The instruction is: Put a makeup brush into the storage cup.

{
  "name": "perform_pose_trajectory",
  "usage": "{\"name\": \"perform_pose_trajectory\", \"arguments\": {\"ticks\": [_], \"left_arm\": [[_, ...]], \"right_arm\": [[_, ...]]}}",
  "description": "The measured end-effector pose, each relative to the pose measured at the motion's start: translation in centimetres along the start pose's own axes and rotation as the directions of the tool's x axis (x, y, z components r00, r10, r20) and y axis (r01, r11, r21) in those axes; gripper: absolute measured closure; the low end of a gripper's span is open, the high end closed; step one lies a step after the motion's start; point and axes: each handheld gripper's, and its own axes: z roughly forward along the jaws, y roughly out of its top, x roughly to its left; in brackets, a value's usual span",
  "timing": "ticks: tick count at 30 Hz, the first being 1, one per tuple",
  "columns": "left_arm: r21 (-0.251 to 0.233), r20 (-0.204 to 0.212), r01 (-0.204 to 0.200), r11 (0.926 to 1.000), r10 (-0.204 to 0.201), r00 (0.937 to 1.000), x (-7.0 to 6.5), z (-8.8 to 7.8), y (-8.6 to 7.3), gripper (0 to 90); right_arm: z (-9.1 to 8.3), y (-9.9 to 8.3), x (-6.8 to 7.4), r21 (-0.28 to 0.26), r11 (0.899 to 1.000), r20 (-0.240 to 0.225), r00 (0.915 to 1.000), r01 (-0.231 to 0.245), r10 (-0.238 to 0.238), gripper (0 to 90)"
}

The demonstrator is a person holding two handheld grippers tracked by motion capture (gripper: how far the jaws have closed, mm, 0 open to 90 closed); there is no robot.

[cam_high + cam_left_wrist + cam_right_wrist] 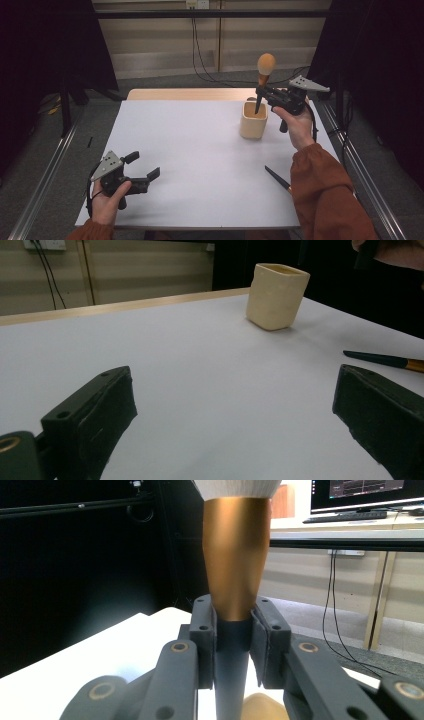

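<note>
Left gripper (142, 173): rested at the near desk (200, 165) edge, jaws released, nothing between them. Second brush (278, 179): laid flat near the right sleeve. Right gripper (261, 93): jaws clenched on the makeup brush (263, 75), held upright, handle tip at the beige cup (253, 120) mouth. Handle is best lowered straight, clear of the rim.
</note>
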Motion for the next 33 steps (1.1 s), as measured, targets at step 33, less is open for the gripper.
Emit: {"name": "perform_pose_trajectory", "arguments": {"ticks": [33], "left_arm": [[0.017, -0.004, -0.016, 0.9997, 0.016, 0.9999, 0.1, -0.1, 0.0, 3.6]], "right_arm": [[1.0, -3.6, -1.4, 0.082, 0.997, 0.033, 0.9994, -0.005, 0.002, 74.1]]}}
